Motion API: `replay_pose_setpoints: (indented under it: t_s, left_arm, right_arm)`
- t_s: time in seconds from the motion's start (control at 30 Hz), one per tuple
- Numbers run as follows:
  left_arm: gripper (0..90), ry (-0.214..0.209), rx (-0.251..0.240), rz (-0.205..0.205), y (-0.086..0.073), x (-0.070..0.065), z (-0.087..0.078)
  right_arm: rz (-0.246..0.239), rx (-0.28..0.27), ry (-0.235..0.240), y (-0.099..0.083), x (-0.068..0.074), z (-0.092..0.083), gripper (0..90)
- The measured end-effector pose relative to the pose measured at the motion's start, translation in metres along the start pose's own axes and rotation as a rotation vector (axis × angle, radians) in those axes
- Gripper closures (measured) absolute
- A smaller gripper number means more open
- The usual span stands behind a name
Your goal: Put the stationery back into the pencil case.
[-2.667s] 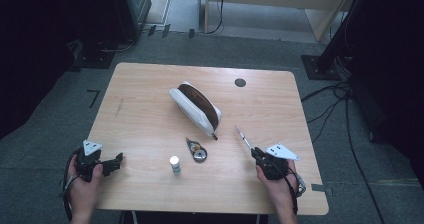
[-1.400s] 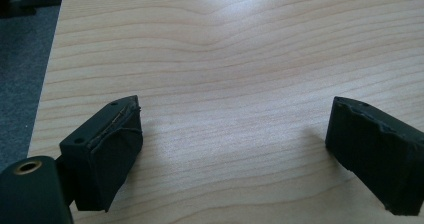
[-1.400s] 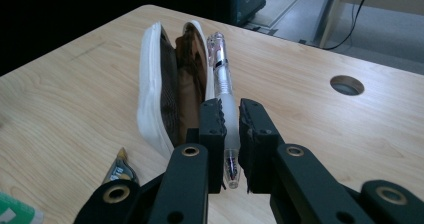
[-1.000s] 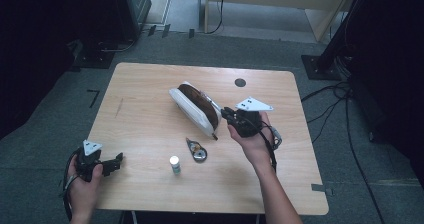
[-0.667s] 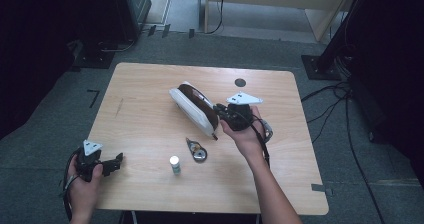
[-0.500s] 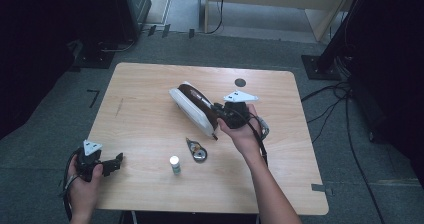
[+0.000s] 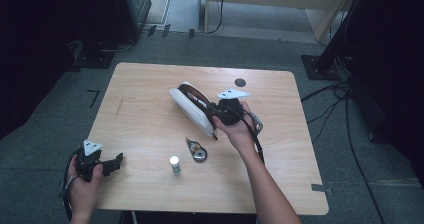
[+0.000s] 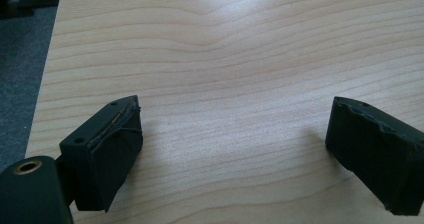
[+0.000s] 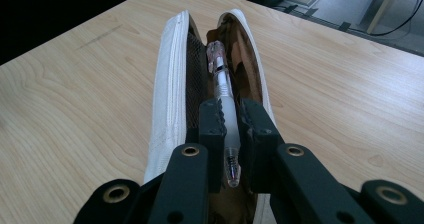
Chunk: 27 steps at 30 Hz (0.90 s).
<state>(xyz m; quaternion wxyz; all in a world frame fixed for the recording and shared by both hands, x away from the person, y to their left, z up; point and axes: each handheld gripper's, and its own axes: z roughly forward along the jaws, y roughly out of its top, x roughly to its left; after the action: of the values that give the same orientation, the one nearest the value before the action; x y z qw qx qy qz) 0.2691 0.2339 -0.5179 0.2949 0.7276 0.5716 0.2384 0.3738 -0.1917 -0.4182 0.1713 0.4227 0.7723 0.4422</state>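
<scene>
A white pencil case (image 7: 192,109) with a brown lining lies open on the wooden table (image 7: 140,104). My right gripper (image 9: 228,116) is shut on a clear pen (image 9: 221,79), and the pen lies lengthwise in the mouth of the pencil case (image 9: 170,84). In the high view the right gripper (image 7: 220,109) sits at the case's right end. My left gripper (image 7: 117,161) rests at the table's near left corner. In its own view the left gripper (image 8: 232,134) is open, with bare wood between the pads.
A small white-capped bottle (image 7: 174,163) stands near the front middle. Beside it lies a small dark metal item (image 7: 196,149). A black round mark (image 7: 240,82) sits at the back of the table. Cables (image 7: 330,104) trail on the floor to the right.
My right gripper has carried the pen from the front right of the table leftwards to the pencil case and lowered it into the case's opening. The left gripper has stayed put.
</scene>
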Motion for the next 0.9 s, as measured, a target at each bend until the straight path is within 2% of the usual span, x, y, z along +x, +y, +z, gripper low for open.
replay_pose_setpoints:
  t_s: [0.53,0.9]
  left_arm:
    - [8.4,-0.001,0.000,0.001,0.000,0.000,0.000]
    - [8.3,-0.003,0.000,0.003,0.000,0.000,0.000]
  right_arm:
    - [-0.018,0.048,-0.004,-0.005,0.002,0.023,81.0]
    - [-0.025,0.078,-0.010,-0.010,0.004,0.032,81.0]
